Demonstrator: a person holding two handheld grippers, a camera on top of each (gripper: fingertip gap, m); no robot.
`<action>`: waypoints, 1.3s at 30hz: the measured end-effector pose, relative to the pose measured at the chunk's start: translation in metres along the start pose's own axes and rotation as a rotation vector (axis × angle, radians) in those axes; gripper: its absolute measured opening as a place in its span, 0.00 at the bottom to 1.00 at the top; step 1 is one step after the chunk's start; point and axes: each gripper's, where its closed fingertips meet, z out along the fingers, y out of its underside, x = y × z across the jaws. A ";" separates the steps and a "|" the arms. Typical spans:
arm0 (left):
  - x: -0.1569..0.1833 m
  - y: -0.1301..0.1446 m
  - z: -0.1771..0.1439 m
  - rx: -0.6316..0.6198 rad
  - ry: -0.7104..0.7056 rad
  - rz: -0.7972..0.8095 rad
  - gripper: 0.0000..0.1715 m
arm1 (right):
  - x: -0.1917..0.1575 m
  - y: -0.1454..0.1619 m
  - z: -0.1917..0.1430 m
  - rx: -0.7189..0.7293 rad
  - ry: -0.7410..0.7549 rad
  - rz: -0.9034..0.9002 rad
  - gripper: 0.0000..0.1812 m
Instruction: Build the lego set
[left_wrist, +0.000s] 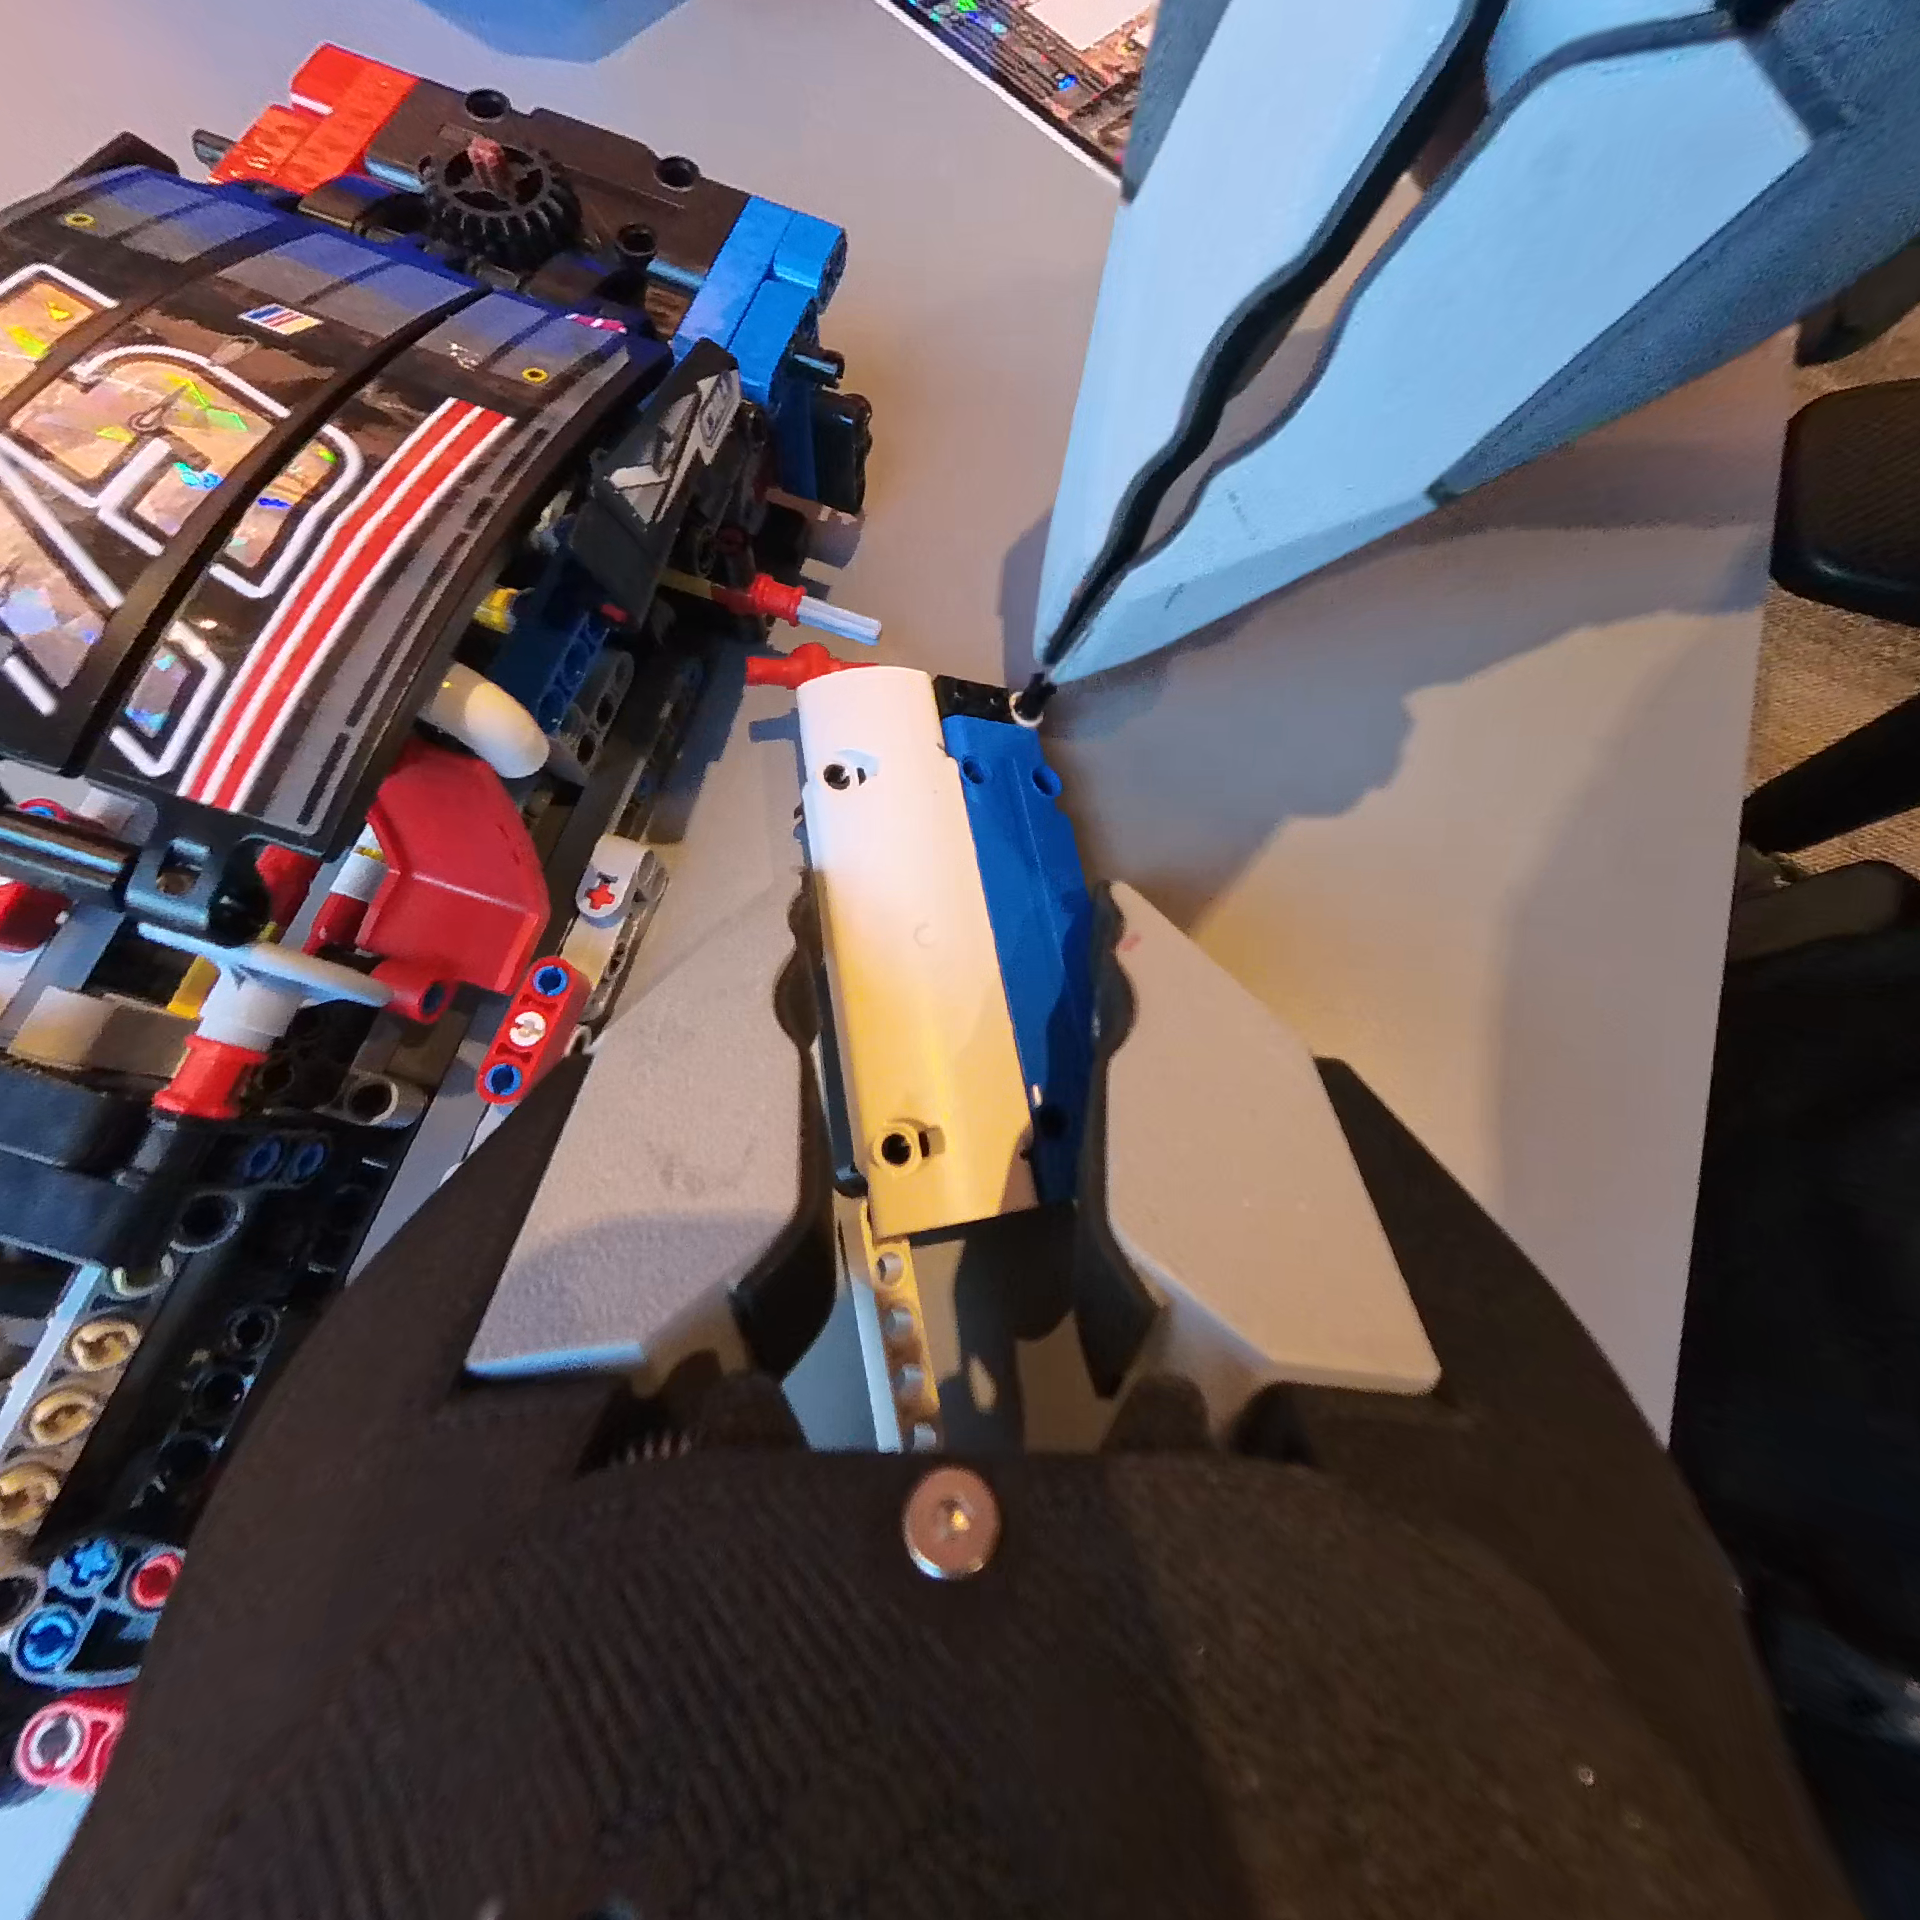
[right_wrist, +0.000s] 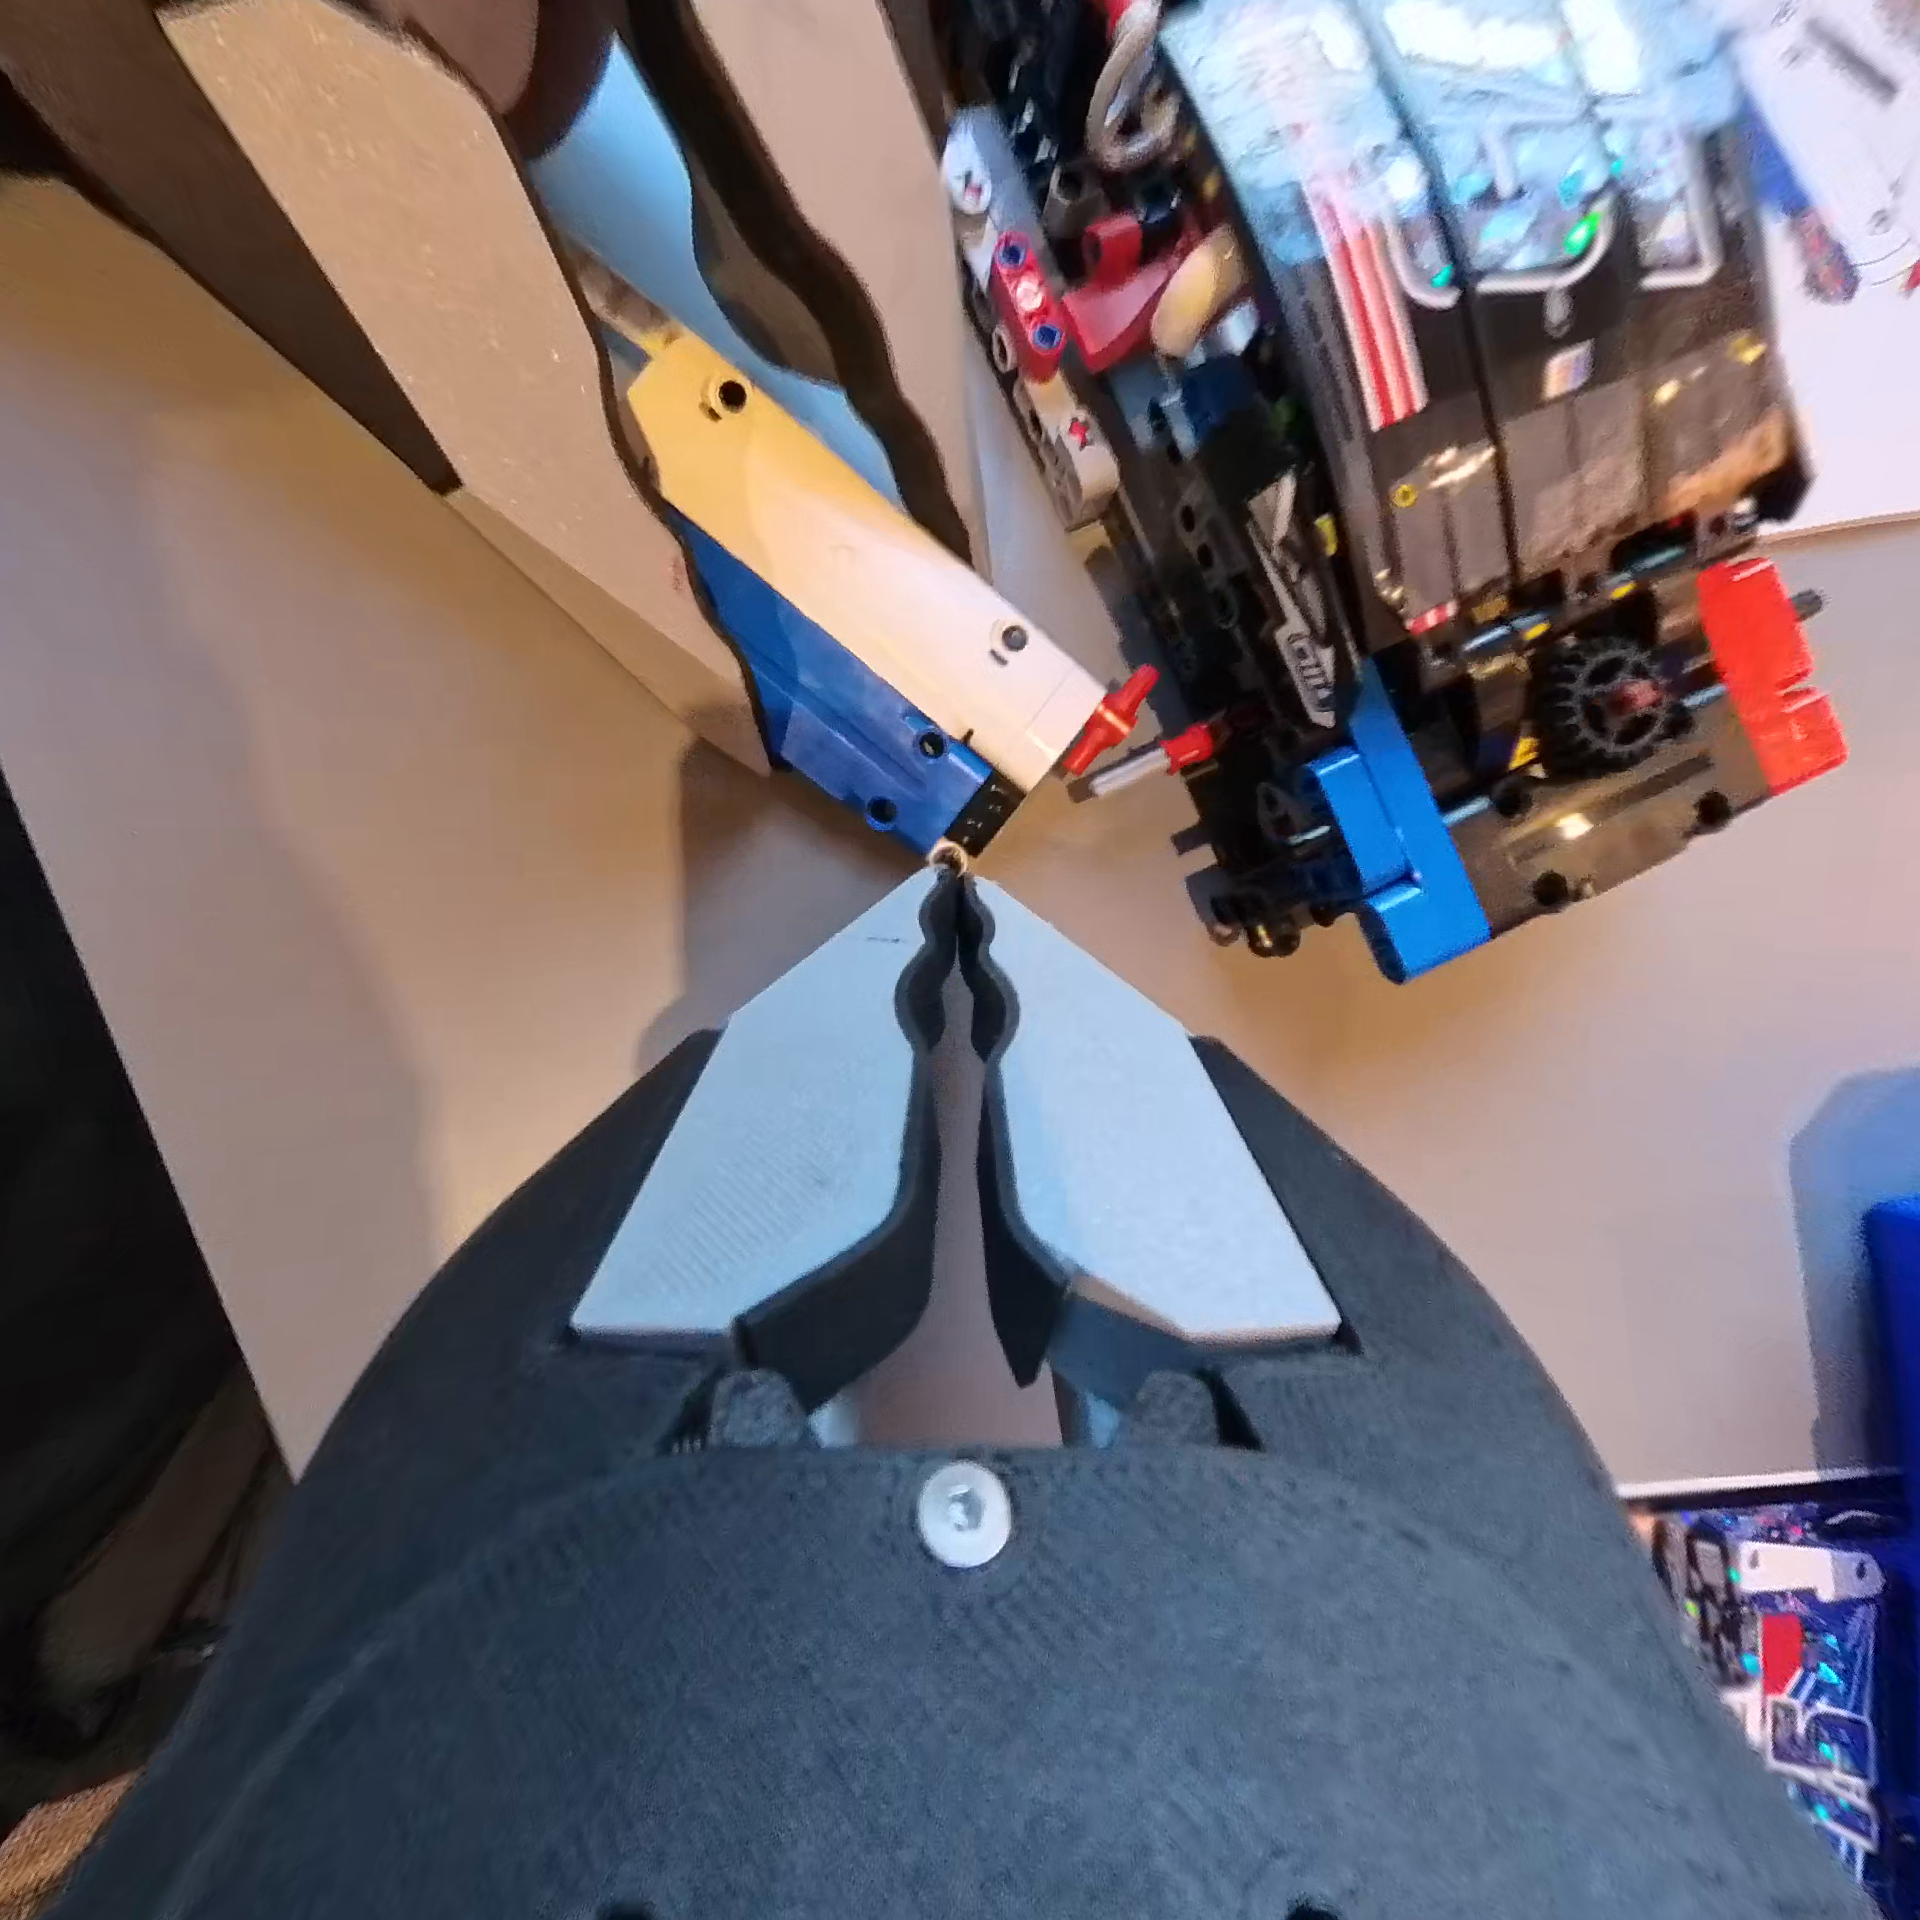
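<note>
Right now the left tongs (left_wrist: 951, 1049) pinch a long white-and-blue lego sub-assembly (left_wrist: 940, 956) across its width, the grey fingers pressing on its two long sides, and hold it just above the pale grey tabletop (left_wrist: 1351, 727). Its white curved panel faces up, a blue panel runs along the side away from the car, and a short black block caps the far end. A small red connector pin (left_wrist: 795, 665) sticks out of the white end toward the large lego car model (left_wrist: 312, 520).

The right tongs (right_wrist: 956, 878) are pressed almost together, their tips nipping a tiny black pin with a pale ring (right_wrist: 951, 854) right at the black end block of the sub-assembly (right_wrist: 831, 603) (whether the pin is already seated in a hole cannot be told from either view).

The car model (right_wrist: 1455, 468) rests on the tabletop (right_wrist: 312, 831) just beside the held piece, black with red and white stripes and shiny holographic stickers on its curved roof panels. A black gear (left_wrist: 504, 197) sits at its end, with red bricks (left_wrist: 332, 120) beyond it and a blue beam block (left_wrist: 774, 281) at the corner nearest the sub-assembly. A second red pin on a light grey axle (left_wrist: 821, 613) projects from the car's side, near the sub-assembly's own red pin but apart from it.
</note>
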 end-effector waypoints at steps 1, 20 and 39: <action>0.000 0.000 0.000 0.000 0.004 0.000 0.28 | 0.000 -0.001 0.000 0.006 -0.001 0.001 0.00; 0.005 0.002 -0.002 -0.001 0.010 0.018 0.29 | 0.005 -0.008 -0.021 0.235 0.024 0.177 0.00; -0.006 0.058 -0.116 0.060 -0.222 -0.160 0.39 | 0.016 0.009 -0.045 0.439 0.075 0.260 0.03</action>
